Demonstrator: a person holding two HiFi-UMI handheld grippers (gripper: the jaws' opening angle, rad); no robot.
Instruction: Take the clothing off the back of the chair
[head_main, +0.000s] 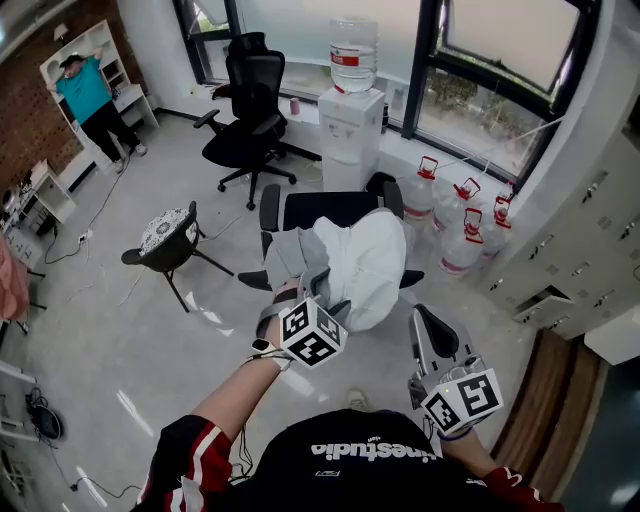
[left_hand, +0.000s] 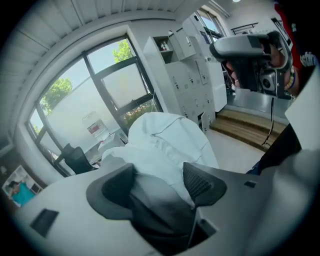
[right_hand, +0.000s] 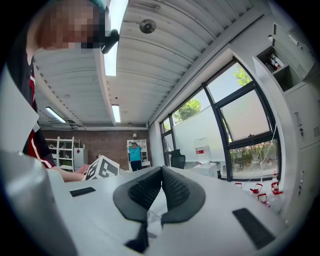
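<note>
We bring our left gripper (left_hand: 160, 177), jaws spread wide, to the clothing (head_main: 355, 262) draped over the chair (head_main: 330, 208) back, right gripper (right_hand: 161, 172) clenched empty: nothing lifted yet.

R tool (right_hand: 161, 171), tips together.

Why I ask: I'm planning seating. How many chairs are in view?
3. The draped chair stands centre; a black office chair by the window; a small chair with a patterned seat at left. Another may hide behind the office chair.
</note>
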